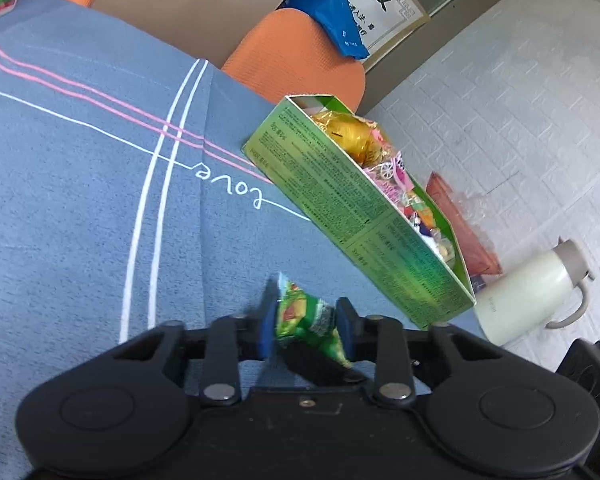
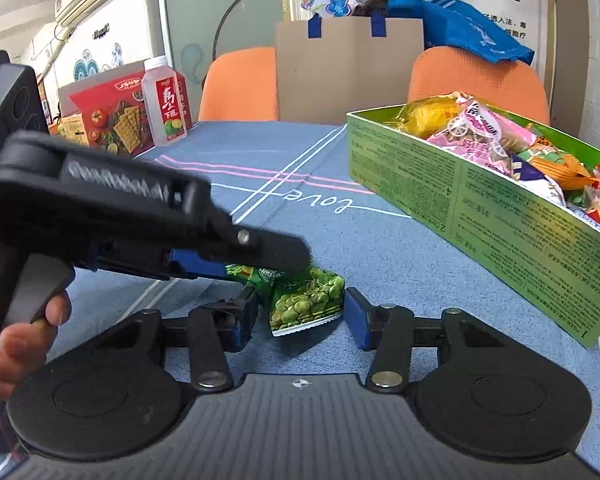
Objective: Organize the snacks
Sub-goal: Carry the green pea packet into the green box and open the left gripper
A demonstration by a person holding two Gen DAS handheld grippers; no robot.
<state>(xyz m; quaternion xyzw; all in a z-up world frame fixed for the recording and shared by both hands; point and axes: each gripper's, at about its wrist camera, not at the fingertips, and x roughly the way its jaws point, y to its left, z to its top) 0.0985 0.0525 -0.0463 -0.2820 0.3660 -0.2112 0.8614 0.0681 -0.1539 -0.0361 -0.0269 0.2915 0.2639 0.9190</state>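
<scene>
Green pea snack packet (image 2: 306, 304): crinkled foil, pea print, white sealed edge toward camera, long axis running away toward green snack box (image 2: 480, 216). Lies on counter (image 2: 260, 216), left of box. Left hand-held gripper (image 1: 306, 326) clamped on packet; right hand-held gripper (image 2: 302, 316) apart, straddling it.

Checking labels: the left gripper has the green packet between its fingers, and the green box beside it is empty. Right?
Not quite. The green box is not empty: it holds many wrapped snacks, as the right wrist view shows. The rest stands: the left gripper has the green packet between its fingers.
</scene>
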